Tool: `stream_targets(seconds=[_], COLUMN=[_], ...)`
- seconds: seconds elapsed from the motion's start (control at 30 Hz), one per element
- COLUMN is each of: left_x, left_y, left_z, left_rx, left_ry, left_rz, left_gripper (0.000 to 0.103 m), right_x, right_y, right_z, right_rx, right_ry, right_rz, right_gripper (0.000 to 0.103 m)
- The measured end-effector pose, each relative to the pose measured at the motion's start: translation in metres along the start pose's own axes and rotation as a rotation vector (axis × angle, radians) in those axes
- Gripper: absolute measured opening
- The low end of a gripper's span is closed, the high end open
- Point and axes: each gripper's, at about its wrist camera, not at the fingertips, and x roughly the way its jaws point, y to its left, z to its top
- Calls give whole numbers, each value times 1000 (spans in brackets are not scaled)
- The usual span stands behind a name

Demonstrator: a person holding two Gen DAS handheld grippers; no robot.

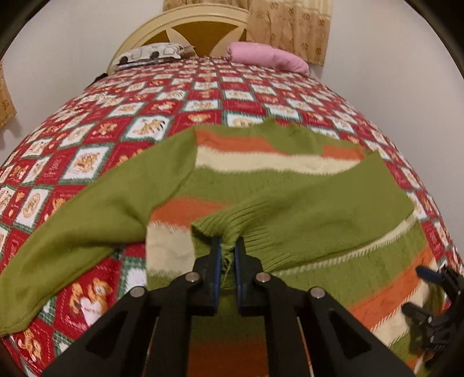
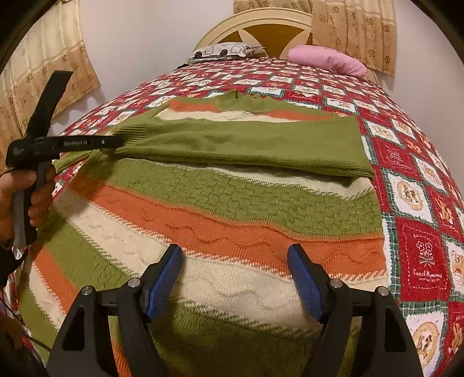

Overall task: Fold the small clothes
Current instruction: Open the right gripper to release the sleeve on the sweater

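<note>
A small knitted sweater (image 2: 232, 220) with green, orange and cream stripes lies flat on the bed; it also shows in the left wrist view (image 1: 261, 162). Its right green sleeve (image 2: 246, 145) is folded across the chest. My left gripper (image 1: 228, 246) is shut on that sleeve's ribbed cuff (image 1: 232, 229), and shows from the side in the right wrist view (image 2: 116, 143). The other green sleeve (image 1: 87, 214) stretches out to the left. My right gripper (image 2: 235, 261) is open and empty, low over the sweater's lower part; it shows at the left wrist view's right edge (image 1: 429, 293).
The bed has a red and white patchwork quilt (image 2: 420, 232). A pink pillow (image 2: 327, 62) and a patterned pillow (image 2: 223, 52) lie by the cream headboard (image 2: 275, 23). Curtains (image 2: 362, 32) hang behind. A hand (image 2: 20, 203) holds the left gripper's handle.
</note>
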Motion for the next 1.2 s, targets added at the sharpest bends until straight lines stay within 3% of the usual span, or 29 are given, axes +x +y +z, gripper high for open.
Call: stream_targets(seconds=[0.07,0.13,0.2,0.33,0.47,0.53,0.63,0.73,0.83,0.93,1.07,1.2], left_x=[-1,-4,-15,-34,-20,2,28,23,18,21,15,7], left_y=[-2,-3,2,15,11,6,3,5,2,2,1,-3], left_z=[-5,-7,-6,9,25,26,15,1,-4,-4,-3,-4], left_rx=[12,46,43,8,0,18,57,53,76,64,55,45], left_ry=[14,26,-12,-96,-96,-61,8,-7,-18,-16,-21,-43], left_rz=[18,76,123,171,170,212,278,244,243,235,226,208], left_gripper=[17,32,61,75,87,87,87,88,93,93,93,101], right_x=[-8,-22,-33,-30,1,23,61,50,43,29,-4,6], right_y=[-4,-17,-32,-54,-70,-82,-99,-86,-87,-96,-97,-72], right_z=[3,14,29,67,97,100,84,67,55,56,74,103], right_rx=[0,31,67,87,97,135,177,83,91,116,177,101], right_ry=[4,-33,-67,-104,-85,-41,102,81,115,96,-37,-48], right_rz=[5,0,-7,-52,-80,-71,-108,-174,-159,-179,-176,-119], right_gripper=[75,75,76,76,76,76,75,75,76,76,76,76])
